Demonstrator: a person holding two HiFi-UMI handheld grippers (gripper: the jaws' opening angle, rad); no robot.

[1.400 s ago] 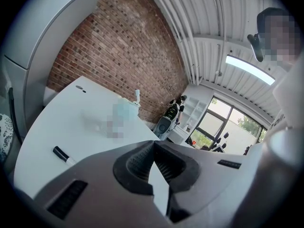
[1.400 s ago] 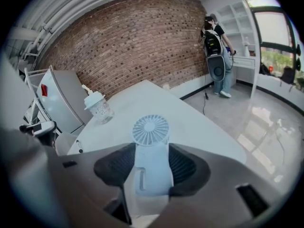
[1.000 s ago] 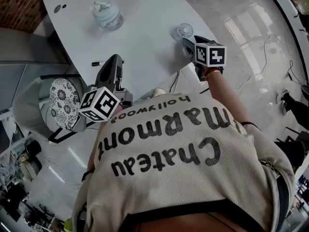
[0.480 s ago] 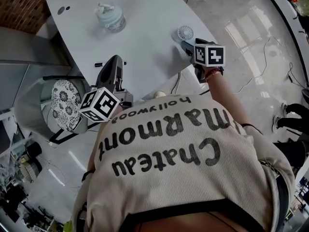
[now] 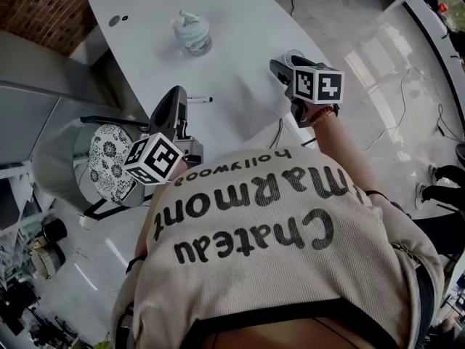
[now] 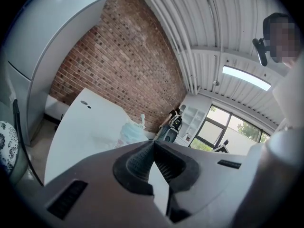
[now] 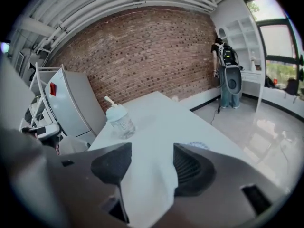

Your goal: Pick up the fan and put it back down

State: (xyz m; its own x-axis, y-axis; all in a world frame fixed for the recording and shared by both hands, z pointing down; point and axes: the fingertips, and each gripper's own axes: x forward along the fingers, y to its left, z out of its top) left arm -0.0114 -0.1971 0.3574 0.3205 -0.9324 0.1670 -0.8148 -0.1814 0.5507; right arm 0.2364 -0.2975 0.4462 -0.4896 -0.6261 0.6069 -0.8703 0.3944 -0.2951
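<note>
The small white fan (image 5: 293,53) lies flat near the right edge of the white table (image 5: 240,13), mostly hidden behind my right gripper (image 5: 277,66). In the right gripper view only the fan's rim (image 7: 199,145) shows, above the right jaw. My right gripper (image 7: 152,151) is open and hangs above the table with bare tabletop between its jaws. My left gripper (image 5: 173,94) hovers off the table's near left edge. Its jaws (image 6: 153,145) meet at the tips with nothing in them.
A clear pump bottle (image 5: 192,32) stands mid-table, also seen ahead of the right gripper (image 7: 118,121). A black pen (image 5: 200,99) lies by the near edge. A chair with a patterned cushion (image 5: 109,162) stands at the left. Cables (image 5: 407,86) trail over the glossy floor.
Both grippers have risen. The right gripper has lifted off the table beside the fan, which stays lying on the table. The head view has shifted too.
</note>
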